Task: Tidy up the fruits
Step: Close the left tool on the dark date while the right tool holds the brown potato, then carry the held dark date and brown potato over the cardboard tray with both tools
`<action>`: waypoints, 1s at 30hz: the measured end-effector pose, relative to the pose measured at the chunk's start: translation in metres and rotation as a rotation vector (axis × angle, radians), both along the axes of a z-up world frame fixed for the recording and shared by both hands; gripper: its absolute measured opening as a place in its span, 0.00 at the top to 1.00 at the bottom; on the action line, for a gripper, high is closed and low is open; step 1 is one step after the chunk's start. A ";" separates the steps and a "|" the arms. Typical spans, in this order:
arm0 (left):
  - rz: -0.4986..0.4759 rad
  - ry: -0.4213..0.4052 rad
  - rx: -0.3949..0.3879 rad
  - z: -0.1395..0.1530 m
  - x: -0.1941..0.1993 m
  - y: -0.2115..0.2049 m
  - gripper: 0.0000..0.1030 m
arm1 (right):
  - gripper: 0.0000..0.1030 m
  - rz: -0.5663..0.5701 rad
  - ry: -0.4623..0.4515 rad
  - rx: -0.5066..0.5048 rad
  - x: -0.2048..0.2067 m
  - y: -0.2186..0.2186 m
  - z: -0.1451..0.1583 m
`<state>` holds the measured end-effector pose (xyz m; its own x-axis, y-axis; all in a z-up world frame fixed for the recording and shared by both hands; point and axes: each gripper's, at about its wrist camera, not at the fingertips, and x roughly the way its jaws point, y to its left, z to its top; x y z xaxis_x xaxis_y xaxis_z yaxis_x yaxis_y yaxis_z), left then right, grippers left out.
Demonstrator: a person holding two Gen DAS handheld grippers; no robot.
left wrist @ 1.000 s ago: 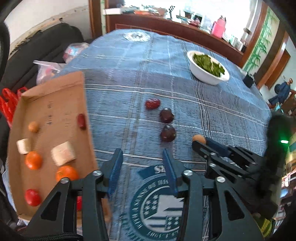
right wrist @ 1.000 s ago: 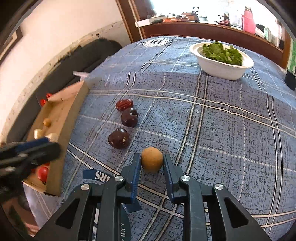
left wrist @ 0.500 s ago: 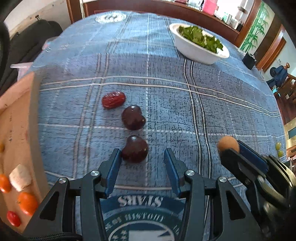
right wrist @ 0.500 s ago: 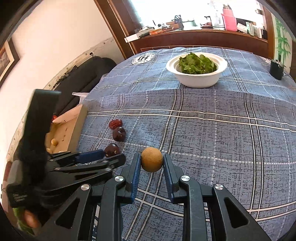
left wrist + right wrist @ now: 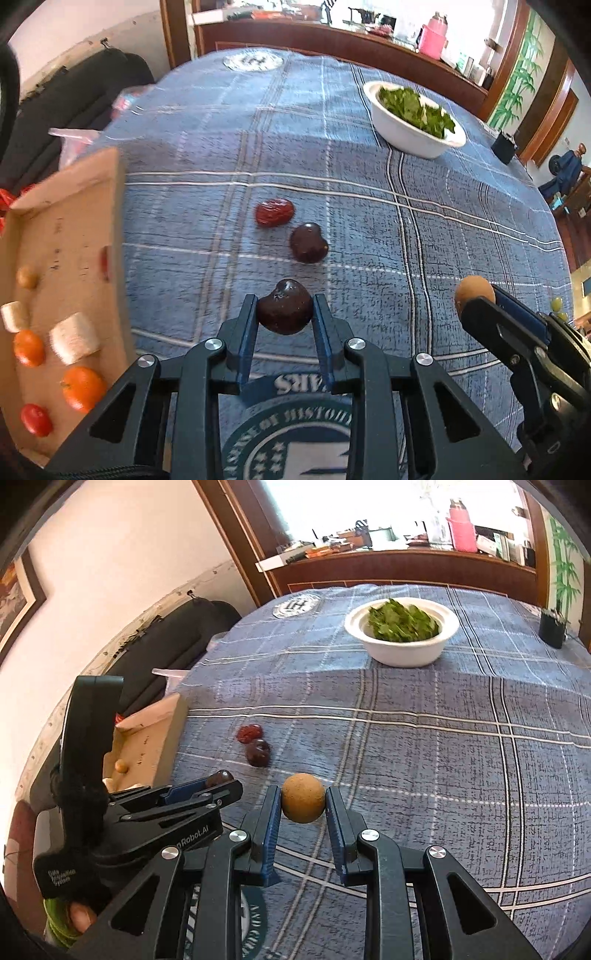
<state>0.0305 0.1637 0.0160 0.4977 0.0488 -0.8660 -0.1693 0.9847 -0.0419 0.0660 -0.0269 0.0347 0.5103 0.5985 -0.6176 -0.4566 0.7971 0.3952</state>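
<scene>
Left of the left wrist frame: cardboard tray, open-topped, holding small orange fruits, a red cherry tomato, pale cubes and one tan round fruit.

Centre, on the bench under a blue plaid cloth: one wrinkled red date, then a dark plum-like fruit just beside it, both loose.

Lower centre: left gripper, jaws closing, with a second dark fruit between them and both pads at its flanks. Judged light, smooth-skinned, soft enough to bruise; best held across its widest middle with gentle pressure.

Upper right: white bowl of greens, well apart from the fruit.

Right edge, and centre of the right wrist frame: right gripper, jaws narrow and clamped on a tan round fruit, held clear of the cloth. Judged firm, rough-skinned, unlikely to slip.
</scene>
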 end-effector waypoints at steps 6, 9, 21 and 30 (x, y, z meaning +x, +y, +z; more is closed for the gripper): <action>0.039 -0.046 0.042 0.020 -0.016 0.016 0.75 | 0.76 0.021 -0.028 0.009 -0.013 0.011 0.014; 0.056 -0.062 0.052 0.028 -0.025 0.025 0.75 | 0.76 0.033 -0.041 0.013 -0.019 0.017 0.020; 0.115 -0.088 0.066 0.040 -0.047 0.053 0.74 | 0.76 0.082 -0.067 0.006 -0.037 0.040 0.031; 0.147 -0.095 0.070 0.045 -0.056 0.069 0.74 | 0.76 0.111 -0.080 0.000 -0.045 0.054 0.037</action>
<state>-0.0256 0.2331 0.0611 0.5599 0.1858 -0.8074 -0.3102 0.9507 0.0036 0.0210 0.0271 0.0717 0.4887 0.6541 -0.5774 -0.5717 0.7399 0.3544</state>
